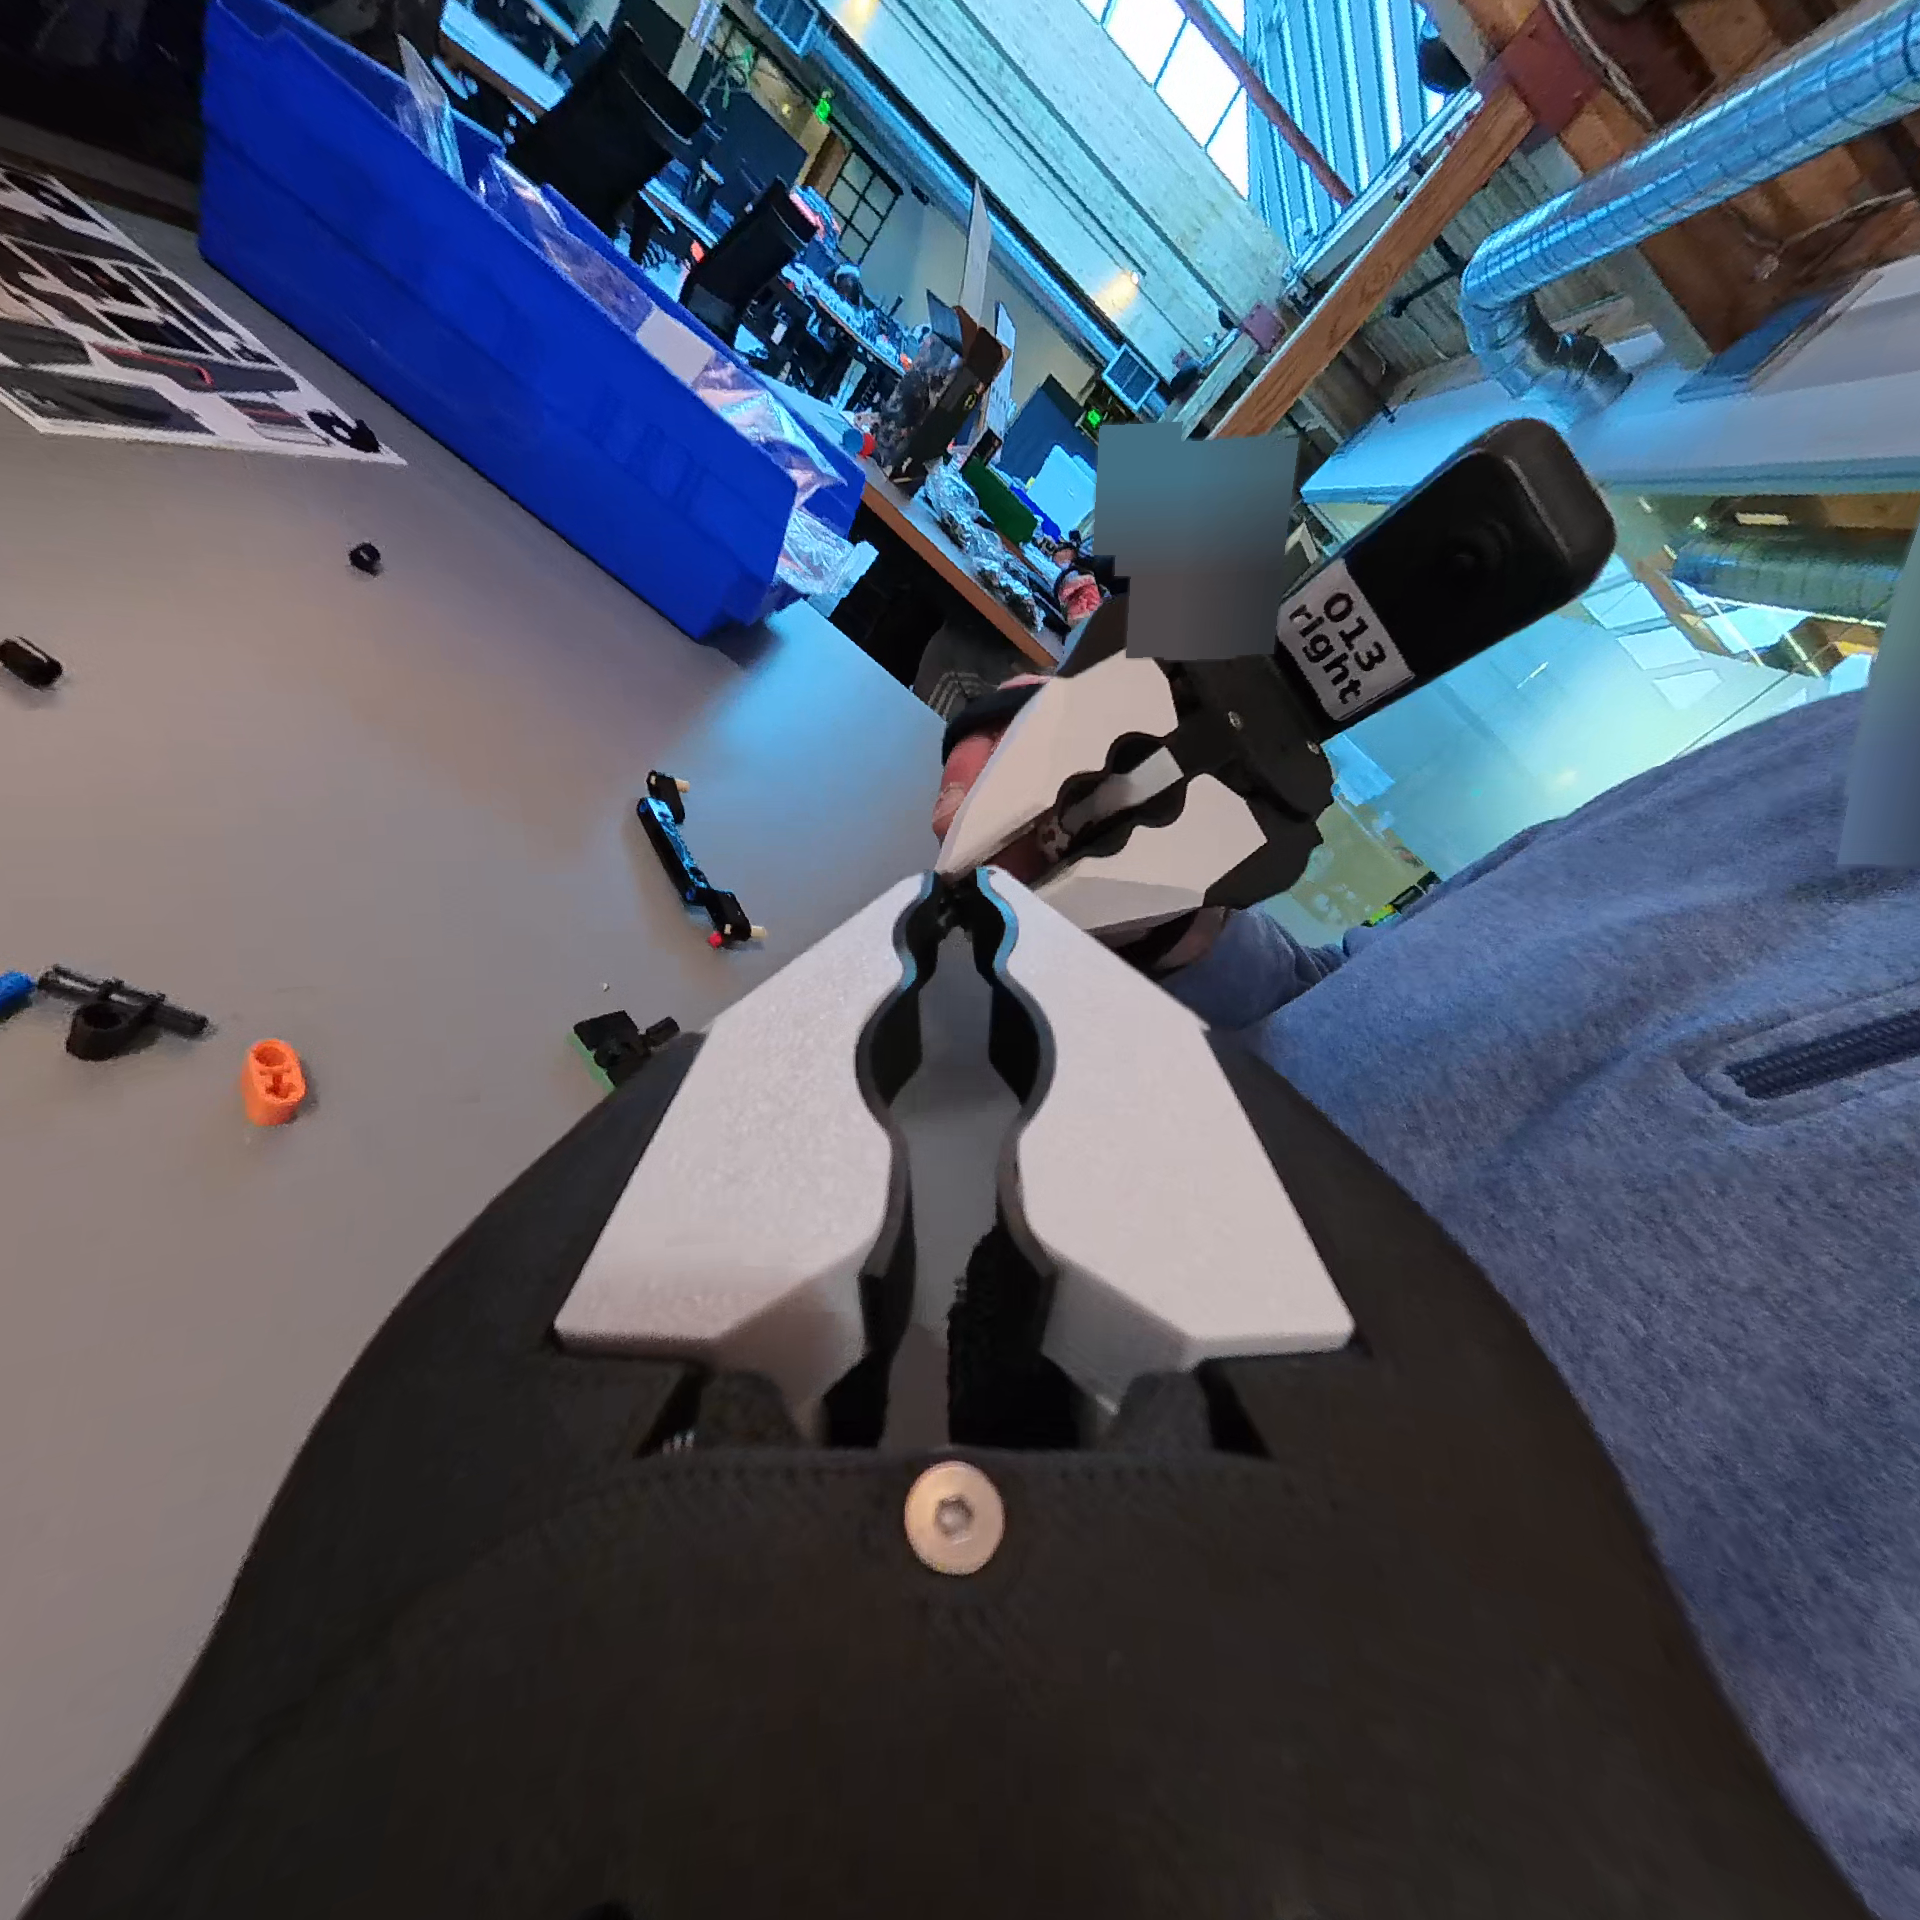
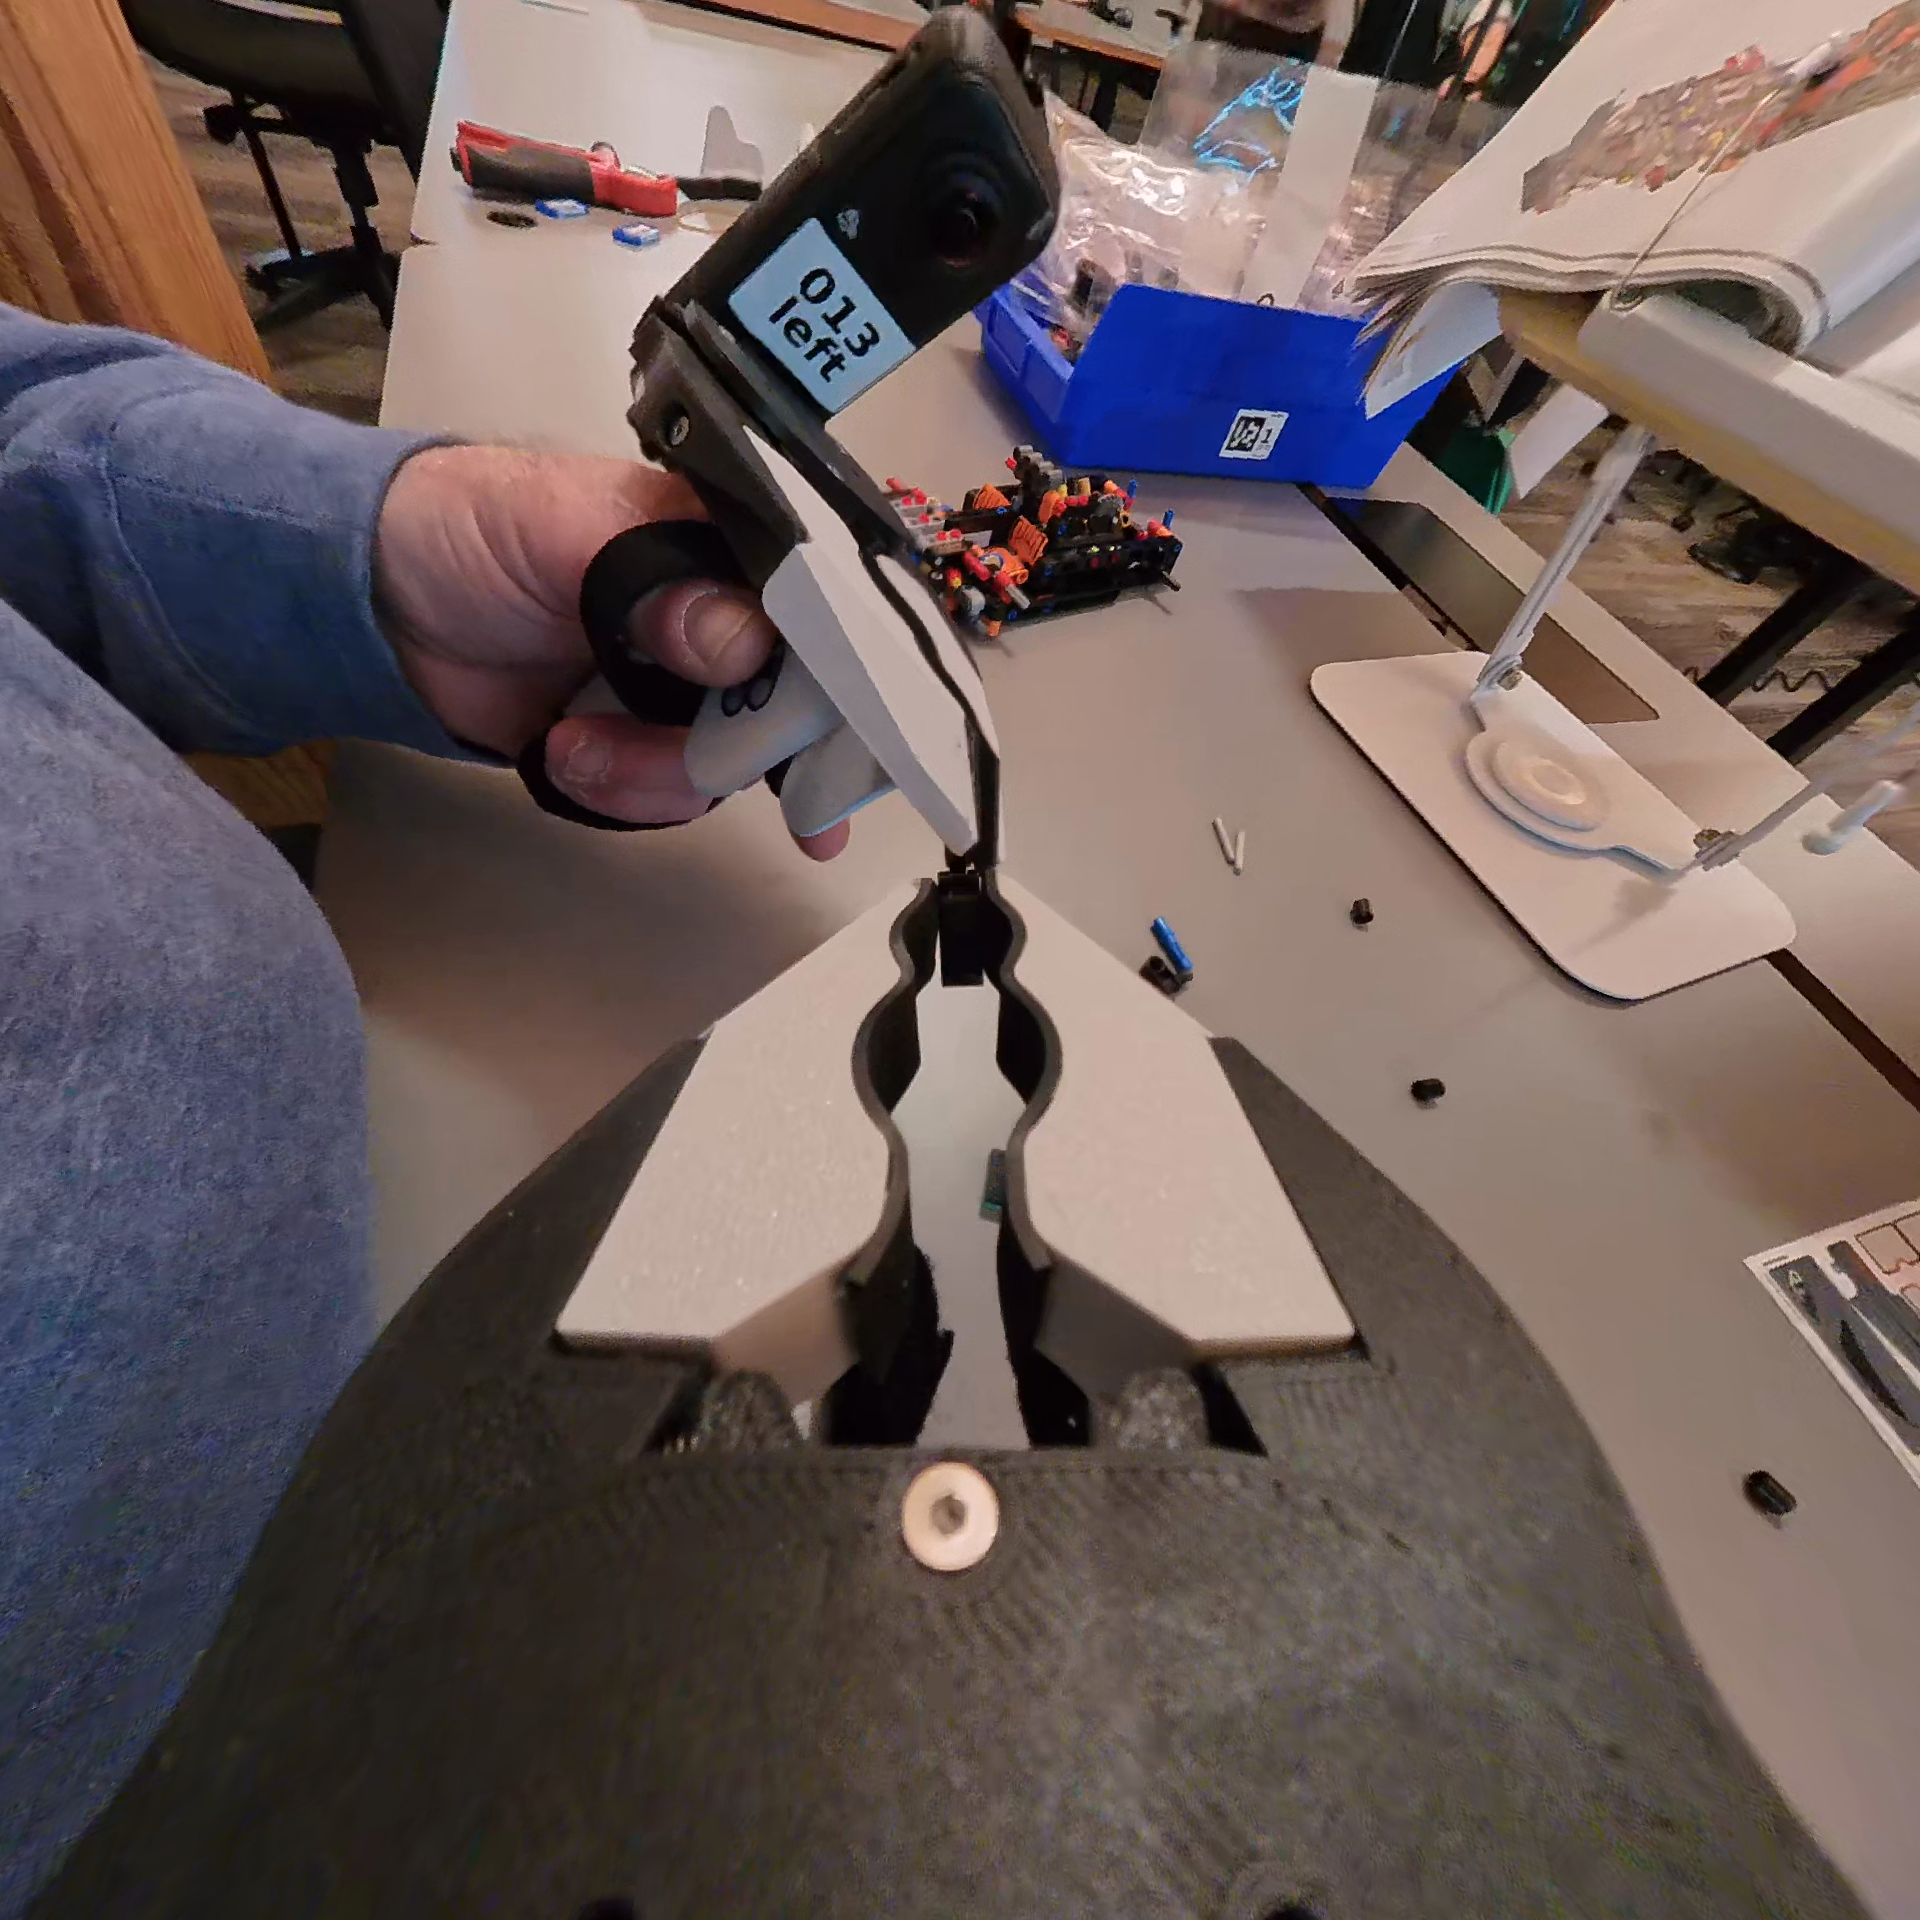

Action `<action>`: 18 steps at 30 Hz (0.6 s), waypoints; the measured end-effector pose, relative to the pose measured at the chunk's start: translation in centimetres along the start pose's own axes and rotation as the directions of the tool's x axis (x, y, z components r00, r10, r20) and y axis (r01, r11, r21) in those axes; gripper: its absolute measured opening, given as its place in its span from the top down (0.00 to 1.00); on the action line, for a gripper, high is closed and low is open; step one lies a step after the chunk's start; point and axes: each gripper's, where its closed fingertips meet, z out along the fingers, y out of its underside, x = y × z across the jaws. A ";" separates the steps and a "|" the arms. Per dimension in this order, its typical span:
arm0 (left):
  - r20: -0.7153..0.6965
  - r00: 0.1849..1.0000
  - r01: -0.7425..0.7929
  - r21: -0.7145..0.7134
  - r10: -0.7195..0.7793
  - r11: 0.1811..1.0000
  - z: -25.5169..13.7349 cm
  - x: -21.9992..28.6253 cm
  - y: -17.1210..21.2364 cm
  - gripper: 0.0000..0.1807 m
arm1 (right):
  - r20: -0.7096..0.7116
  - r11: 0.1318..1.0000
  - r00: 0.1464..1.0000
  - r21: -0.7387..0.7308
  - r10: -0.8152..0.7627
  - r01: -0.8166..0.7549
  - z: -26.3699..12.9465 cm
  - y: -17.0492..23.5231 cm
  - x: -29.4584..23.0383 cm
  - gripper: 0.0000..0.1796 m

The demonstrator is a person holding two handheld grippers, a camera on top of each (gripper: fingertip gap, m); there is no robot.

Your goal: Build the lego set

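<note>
Both grippers meet tip to tip in the air above the grey table (image 2: pixel 1299 1039). My right gripper (image 2: pixel 961 896) is shut on a small black lego piece (image 2: pixel 961 940) that stands between its tips. My left gripper (image 2: pixel 974 847) comes down from above, held by a hand, with its tips shut on a small dark part that touches the top of that piece. In the left wrist view, my left gripper (image 1: pixel 951 902) is shut on this dark part, and the right gripper (image 1: pixel 971 871) meets it from the upper right. What the small part is cannot be told.
A part-built lego model (image 2: pixel 1039 551) and a blue bin (image 2: pixel 1195 395) sit at the back. An instruction booklet (image 2: pixel 1662 208) rests on a white stand (image 2: pixel 1538 810). Loose parts lie about: an orange connector (image 1: pixel 275 1081), a black beam (image 1: pixel 691 862), a blue pin (image 2: pixel 1169 940). Left and right tips are no more than a few centimetres apart.
</note>
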 end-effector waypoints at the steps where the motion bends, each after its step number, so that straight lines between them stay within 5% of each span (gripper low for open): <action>1: 0.006 1.000 -0.005 0.014 0.005 1.000 -0.1 -0.1 -0.3 0.97 | -0.008 1.000 1.000 0.002 0.014 -0.014 -0.1 -0.1 0.3 0.97; 4: 0.019 0.999 -0.033 0.058 0.032 0.998 -0.8 -0.1 -1.6 0.89 | -0.022 0.997 0.998 0.032 0.067 -0.066 -0.7 -0.3 1.1 0.97; 12: 0.031 0.998 -0.053 -0.022 0.053 0.998 0.3 0.1 -1.2 0.87 | -0.023 0.998 0.999 0.045 0.050 -0.048 -1.1 -0.5 1.2 0.97; 15: 0.004 0.999 -0.048 -0.014 0.048 0.999 0.3 0.6 -0.9 1.00 | -0.012 1.000 1.000 0.023 -0.002 0.003 -1.1 -0.3 0.5 0.97; 18: 0.003 0.999 -0.041 -0.014 0.042 0.999 0.0 0.9 -0.4 1.00 | 0.000 0.999 1.000 0.018 -0.027 0.027 -1.0 -0.3 -0.1 0.97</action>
